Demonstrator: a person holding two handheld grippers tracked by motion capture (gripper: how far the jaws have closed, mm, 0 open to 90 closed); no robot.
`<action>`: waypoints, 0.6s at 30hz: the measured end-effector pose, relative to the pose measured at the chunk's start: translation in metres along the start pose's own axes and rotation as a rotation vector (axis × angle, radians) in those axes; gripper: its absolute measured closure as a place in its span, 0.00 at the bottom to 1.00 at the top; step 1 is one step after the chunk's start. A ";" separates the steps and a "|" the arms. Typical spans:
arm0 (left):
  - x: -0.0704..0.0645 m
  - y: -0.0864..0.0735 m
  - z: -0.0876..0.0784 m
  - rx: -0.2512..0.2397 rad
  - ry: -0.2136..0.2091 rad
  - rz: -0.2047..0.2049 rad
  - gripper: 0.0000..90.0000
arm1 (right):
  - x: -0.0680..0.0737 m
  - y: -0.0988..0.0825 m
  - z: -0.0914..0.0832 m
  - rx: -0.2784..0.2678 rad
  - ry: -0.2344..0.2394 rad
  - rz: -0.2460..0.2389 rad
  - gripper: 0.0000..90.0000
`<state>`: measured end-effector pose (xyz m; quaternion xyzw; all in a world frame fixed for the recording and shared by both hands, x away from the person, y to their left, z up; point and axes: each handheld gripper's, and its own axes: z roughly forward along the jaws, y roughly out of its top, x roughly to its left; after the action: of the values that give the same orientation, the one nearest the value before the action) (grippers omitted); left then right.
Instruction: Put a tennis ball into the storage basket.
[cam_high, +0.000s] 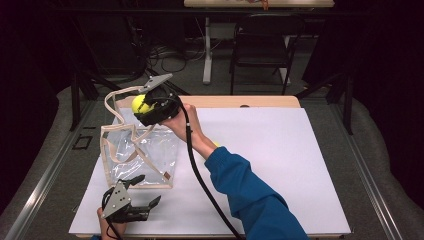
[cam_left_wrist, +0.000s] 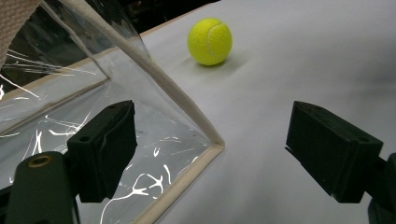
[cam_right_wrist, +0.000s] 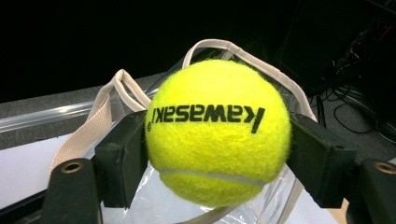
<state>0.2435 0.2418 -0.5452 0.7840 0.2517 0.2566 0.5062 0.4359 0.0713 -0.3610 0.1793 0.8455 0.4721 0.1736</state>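
Note:
A clear plastic tote bag (cam_high: 142, 155) with beige trim and looped handles stands at the left of the white sheet (cam_high: 280, 150). Just above its open top, my right gripper (cam_high: 144, 106) is shut on a yellow tennis ball (cam_high: 139, 103). In the right gripper view the ball (cam_right_wrist: 218, 116), printed "kawasaki", sits squeezed between both pads, over the bag's handles (cam_right_wrist: 84, 135). My left gripper (cam_high: 147, 191) is open at the bag's near bottom corner (cam_left_wrist: 212, 144), which lies between its wide jaws untouched. A second tennis ball (cam_left_wrist: 209, 41) rests on the sheet beyond.
The right gripper's black cable (cam_high: 200, 175) trails down across the sheet beside the blue sleeve (cam_high: 250, 195). The table's wooden far edge (cam_high: 260, 101) borders the sheet. A dark chair (cam_high: 262, 40) and a white table leg (cam_high: 207, 50) stand behind.

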 end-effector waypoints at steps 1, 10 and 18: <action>0.000 0.000 0.000 0.001 0.000 0.001 0.18 | 0.000 0.000 0.000 0.002 0.002 0.000 0.28; 0.000 0.000 0.000 0.000 -0.005 0.003 0.18 | 0.003 0.001 0.008 0.065 0.009 -0.004 0.27; 0.000 0.000 0.000 -0.001 -0.003 0.001 0.18 | 0.001 0.002 0.000 0.050 0.034 0.009 0.17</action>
<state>0.2436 0.2420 -0.5451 0.7844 0.2505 0.2554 0.5068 0.4350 0.0726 -0.3592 0.1791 0.8590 0.4547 0.1527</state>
